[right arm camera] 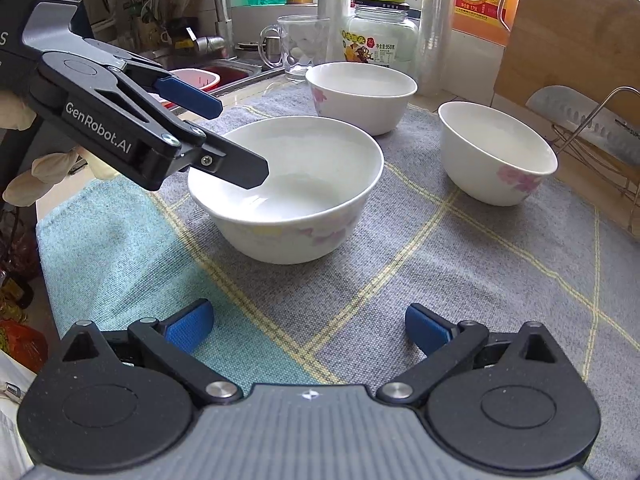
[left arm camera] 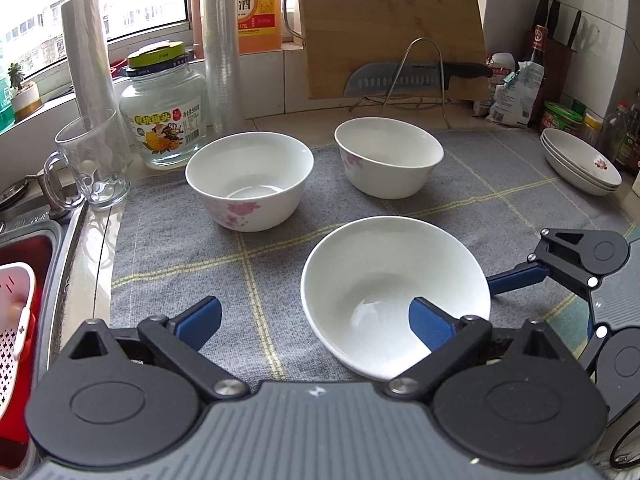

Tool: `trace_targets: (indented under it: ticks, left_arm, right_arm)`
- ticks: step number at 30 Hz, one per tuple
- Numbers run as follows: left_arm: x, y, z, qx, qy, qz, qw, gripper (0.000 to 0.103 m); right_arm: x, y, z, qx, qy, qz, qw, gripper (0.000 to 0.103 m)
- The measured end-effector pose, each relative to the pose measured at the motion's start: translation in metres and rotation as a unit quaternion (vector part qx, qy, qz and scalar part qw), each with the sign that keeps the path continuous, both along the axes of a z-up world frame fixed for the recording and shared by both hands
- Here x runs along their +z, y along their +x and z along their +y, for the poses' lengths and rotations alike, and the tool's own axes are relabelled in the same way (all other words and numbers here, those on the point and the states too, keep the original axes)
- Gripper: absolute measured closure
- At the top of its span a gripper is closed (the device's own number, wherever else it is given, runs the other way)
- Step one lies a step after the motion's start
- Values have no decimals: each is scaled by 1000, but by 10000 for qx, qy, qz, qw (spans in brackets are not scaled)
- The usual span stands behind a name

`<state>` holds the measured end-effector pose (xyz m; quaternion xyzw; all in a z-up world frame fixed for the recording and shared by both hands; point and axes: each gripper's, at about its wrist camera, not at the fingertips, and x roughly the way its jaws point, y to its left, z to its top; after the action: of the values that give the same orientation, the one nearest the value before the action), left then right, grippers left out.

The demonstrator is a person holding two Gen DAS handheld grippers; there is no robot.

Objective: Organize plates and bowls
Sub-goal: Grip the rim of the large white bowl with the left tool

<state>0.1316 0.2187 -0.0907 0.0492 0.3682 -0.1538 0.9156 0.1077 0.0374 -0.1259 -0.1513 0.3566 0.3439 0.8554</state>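
Note:
Three white bowls with pink flowers stand on a grey checked cloth (left arm camera: 180, 260). My left gripper (left arm camera: 316, 308) is open across the near-left rim of the nearest bowl (left arm camera: 380, 272). Its right finger (left arm camera: 430, 326) is inside the bowl and its left finger is outside, apart from the wall. The other two bowls (left arm camera: 248, 184) (left arm camera: 388, 156) sit farther back. Two stacked plates (left arm camera: 580, 164) lie at the far right. In the right wrist view my right gripper (right arm camera: 308, 330) is open over bare cloth in front of the nearest bowl (right arm camera: 288, 208), with the left gripper (right arm camera: 242, 142) reaching in from the upper left.
A glass mug (left arm camera: 94, 160), a jar (left arm camera: 164, 120) and tall rolls line the back left. A sink with a red basket (left arm camera: 16, 300) is at the left edge. A cutting board (left arm camera: 392, 24) and a cleaver (left arm camera: 400, 78) stand behind, with bottles at the right.

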Motion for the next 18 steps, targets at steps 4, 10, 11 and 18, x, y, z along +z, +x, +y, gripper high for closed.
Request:
trace_targets:
  ticks: [4,10,11,18]
  left_arm:
    - [0,3,-2,-152,51,40,9999,11]
    - [-2,11,-4,-317,-23,146,9994,22]
    - [-2,12,-4,-344,-42,163,9993,24]
    - [-2,17,-6,-486,-148,276,9983,41]
  right_arm:
    - [4,0,7,68,-66,-211,9997,0]
    - [11,2,19,250,-194,-521,9981,0]
    - [12,3,21,282,-219,-563,9978,0]
    - [18,7,28,479,-192,-642,9966,1]
